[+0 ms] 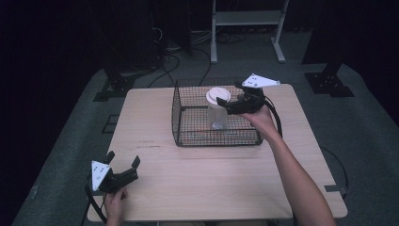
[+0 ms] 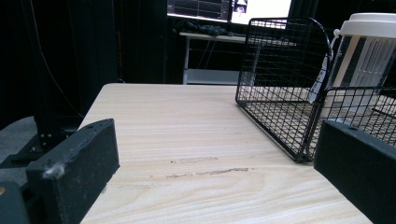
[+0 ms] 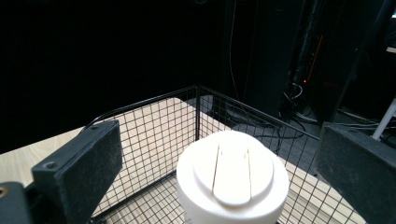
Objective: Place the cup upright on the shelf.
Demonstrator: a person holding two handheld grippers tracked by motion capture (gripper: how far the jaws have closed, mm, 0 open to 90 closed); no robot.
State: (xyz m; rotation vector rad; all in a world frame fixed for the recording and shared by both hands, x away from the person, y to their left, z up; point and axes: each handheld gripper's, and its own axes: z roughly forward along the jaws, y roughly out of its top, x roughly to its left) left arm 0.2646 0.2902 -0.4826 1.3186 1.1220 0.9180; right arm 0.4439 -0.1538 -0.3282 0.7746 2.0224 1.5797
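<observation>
Step in hand looks like the reach for the cup (image 1: 218, 108) — a clear tumbler with a white lid, standing upright inside the wire basket (image 1: 188, 136), toward the basket's right-rear part. The basket sits on the tabletop (image 1: 226, 183), its near wall low and its left wall tall.

Right gripper (image 1: 230, 104) is up at lid height, just to the right of the cup, over the basket's right side. Its jaws are apart — in the right gripper view the lid (image 3: 232, 175) sits between and a little below the two black jaws, not touched by either. No grip yet.

Left gripper (image 1: 123, 165) rests low on the tabletop, well apart from the basket on its near-left side, jaws spread wide and holding nothing. In the left gripper view the basket and cup (image 2: 362, 60) stand off to the right.

Next move, as I judge it: lower the right gripper so the jaws straddle the cup below the lid rim, then close. The clear wall may be slick, and the rear basket wall is near — a lift should go straight up.
</observation>
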